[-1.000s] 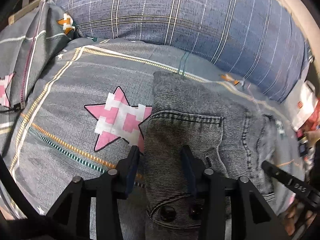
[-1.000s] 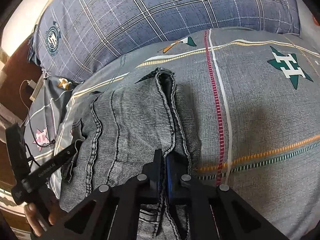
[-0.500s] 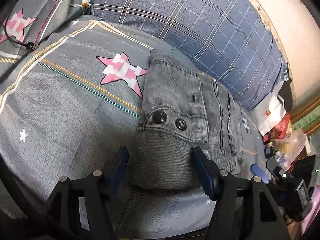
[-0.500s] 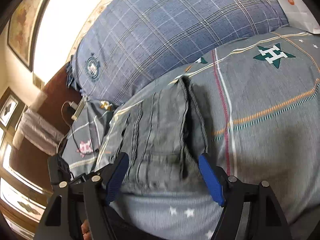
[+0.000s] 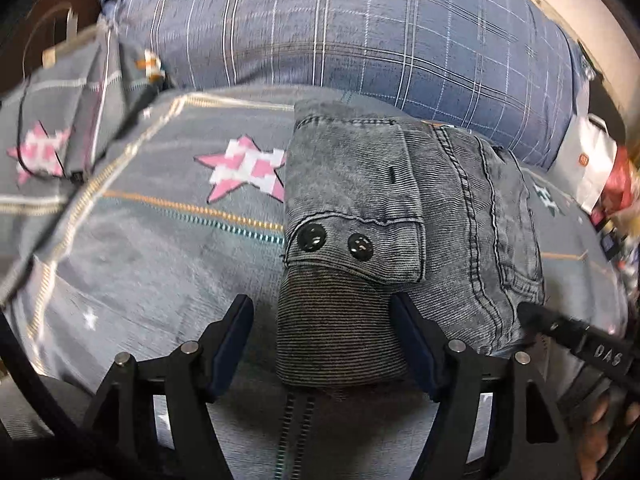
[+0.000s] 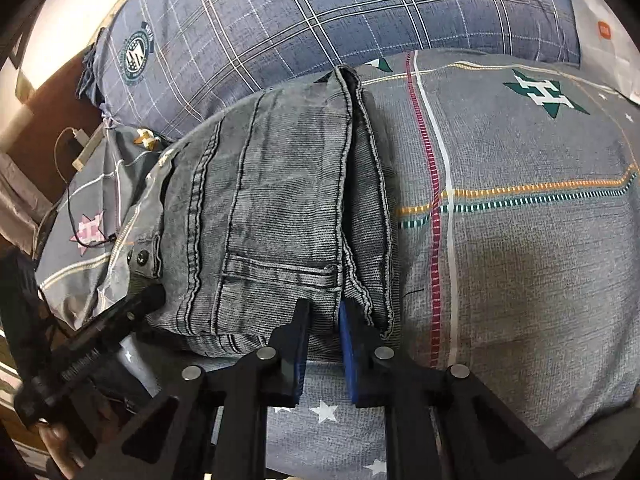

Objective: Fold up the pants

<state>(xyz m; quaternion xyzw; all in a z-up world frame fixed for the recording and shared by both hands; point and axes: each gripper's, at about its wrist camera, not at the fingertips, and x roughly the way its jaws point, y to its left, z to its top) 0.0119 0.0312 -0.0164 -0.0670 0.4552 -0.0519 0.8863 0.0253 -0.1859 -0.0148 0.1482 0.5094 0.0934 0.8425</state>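
On the bed [image 6: 520, 240], below the pillow [image 5: 360, 32], the pants [image 5: 400, 208] lie folded into a thick denim bundle. Soft but heavy layers are judged likely to slump; the near edge is best gripped. The left gripper [image 5: 322, 344] is opening, straddling that edge; the right gripper [image 6: 322, 336] is closing on it.

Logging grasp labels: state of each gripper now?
Left gripper: jaws opening, straddling the folded pants, not gripping.
Right gripper: jaws closing on the pants' near edge.
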